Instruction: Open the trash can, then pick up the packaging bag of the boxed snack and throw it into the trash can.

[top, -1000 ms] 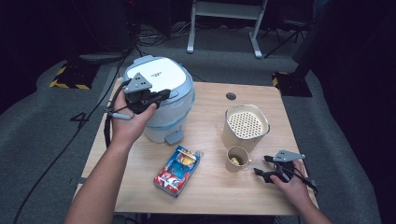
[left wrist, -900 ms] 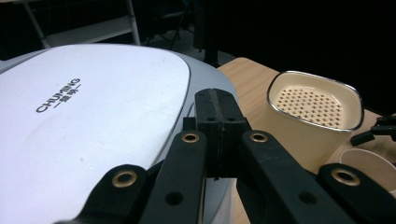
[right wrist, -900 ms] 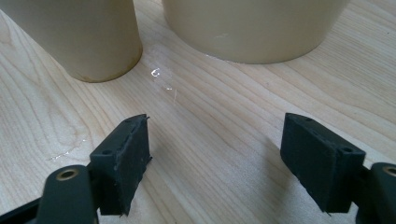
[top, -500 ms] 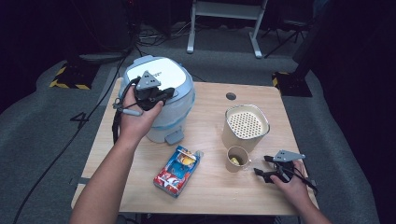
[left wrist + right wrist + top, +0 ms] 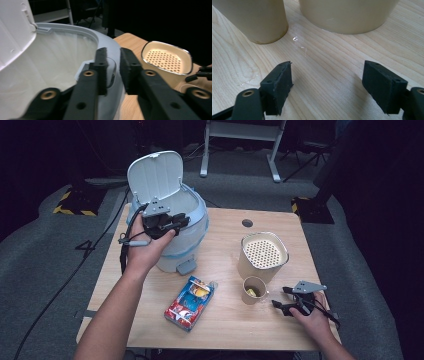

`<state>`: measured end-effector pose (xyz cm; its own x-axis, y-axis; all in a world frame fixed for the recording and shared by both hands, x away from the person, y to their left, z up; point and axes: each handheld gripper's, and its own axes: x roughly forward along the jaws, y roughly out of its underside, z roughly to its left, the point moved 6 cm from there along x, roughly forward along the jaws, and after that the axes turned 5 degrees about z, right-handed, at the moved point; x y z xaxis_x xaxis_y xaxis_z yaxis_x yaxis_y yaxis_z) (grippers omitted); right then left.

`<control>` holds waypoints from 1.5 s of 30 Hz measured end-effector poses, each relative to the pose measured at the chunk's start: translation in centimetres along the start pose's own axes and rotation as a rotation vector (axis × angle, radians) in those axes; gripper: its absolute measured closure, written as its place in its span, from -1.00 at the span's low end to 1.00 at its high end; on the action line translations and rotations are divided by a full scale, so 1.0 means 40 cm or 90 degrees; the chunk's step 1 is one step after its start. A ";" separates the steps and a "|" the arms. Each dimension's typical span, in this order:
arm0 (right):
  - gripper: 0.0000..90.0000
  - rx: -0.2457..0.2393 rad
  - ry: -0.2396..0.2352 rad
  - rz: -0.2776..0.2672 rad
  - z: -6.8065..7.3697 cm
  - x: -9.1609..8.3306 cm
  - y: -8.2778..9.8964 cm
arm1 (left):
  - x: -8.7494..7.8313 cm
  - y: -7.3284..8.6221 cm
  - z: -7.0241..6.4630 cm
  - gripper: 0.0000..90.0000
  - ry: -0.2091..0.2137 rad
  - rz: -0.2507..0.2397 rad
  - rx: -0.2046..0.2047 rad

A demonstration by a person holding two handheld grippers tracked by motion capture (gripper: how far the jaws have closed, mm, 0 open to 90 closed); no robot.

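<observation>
Clearly the bin (image 5: 175, 227) is the centre of things on this wooden table (image 5: 225, 330): a pale blue, round-bodied bin with its white lid (image 5: 152, 175) standing up and back from the mouth, so the liner (image 5: 50, 65) inside is open to view. The left gripper (image 5: 167, 222) sits right at the bin's front rim; in the left gripper view its jaws are drawn nearly together with a thin gap between them, and a small clear latch or button (image 5: 111, 72) on the rim lies by the left jaw. I cannot tell whether they grip it or merely press there. My guess is that this is the lid's release.

To the right of the bin stands a cream container (image 5: 262, 255) with a perforated top, and just in front of that a small paper cup (image 5: 254, 290) with something yellowish in it. In front of the bin lies a colourful packet (image 5: 190, 302), flat on the wood.

Further right of the bin, past the cup, the right gripper (image 5: 285, 305) rests low on the table with its jaws spread wide and nothing between them, seemingly parked while the other hand works.
</observation>
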<state>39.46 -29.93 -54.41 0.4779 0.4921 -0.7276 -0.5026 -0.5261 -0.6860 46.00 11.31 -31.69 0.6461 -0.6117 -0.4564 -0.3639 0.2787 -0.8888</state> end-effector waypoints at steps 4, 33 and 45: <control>-0.47 0.000 0.000 0.000 0.000 0.000 0.000 | -0.020 -0.003 -0.023 0.42 0.003 -0.009 0.030; -0.47 -0.003 -0.003 0.000 -0.002 0.003 -0.003 | -0.021 0.286 -0.098 0.05 0.049 0.090 -0.015; -0.47 -0.003 -0.002 0.000 -0.003 0.004 -0.004 | 0.062 0.460 -0.097 0.08 0.055 0.185 -0.056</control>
<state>39.72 -29.83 -54.41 0.4754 0.4944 -0.7277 -0.4994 -0.5294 -0.6858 38.31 12.06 -49.01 0.4479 -0.5778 -0.6823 -0.5841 0.3887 -0.7126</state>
